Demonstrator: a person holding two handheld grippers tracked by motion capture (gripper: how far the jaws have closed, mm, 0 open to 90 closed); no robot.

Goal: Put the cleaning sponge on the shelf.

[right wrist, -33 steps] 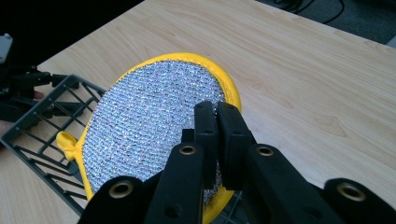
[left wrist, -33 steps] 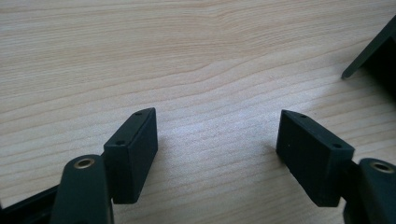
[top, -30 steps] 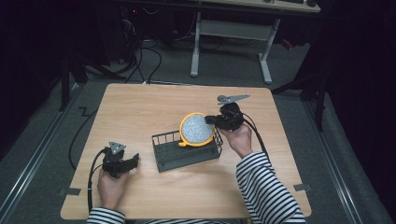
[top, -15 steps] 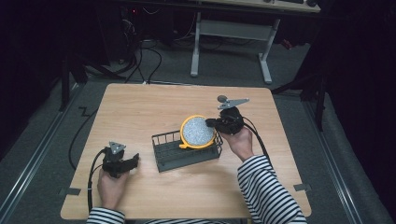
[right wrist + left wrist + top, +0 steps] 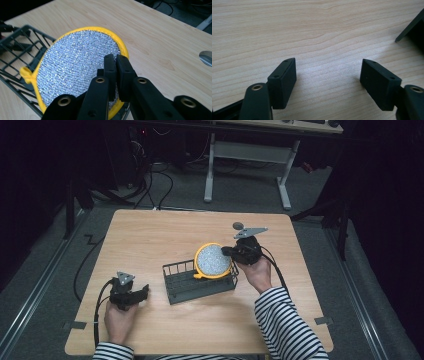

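Clamping the yellow-trimmed silver scouring pad [image 5: 75, 65] by its rim, the right tool [image 5: 115, 62] holds it upright above the black wire rack [image 5: 200, 282]; the left tool [image 5: 328, 72] rests apart on the worktop [image 5: 150, 235].

Even light falls on the pale wooden table [image 5: 150, 235] while the room around it sinks into near black, the close gripper views look sharp and bright, and the silvery scouring pad [image 5: 77, 65] glitters with small specular highlights.

The black wire rack [image 5: 15, 52] runs off the left edge; the silver scouring pad [image 5: 75, 67] hides its far side.
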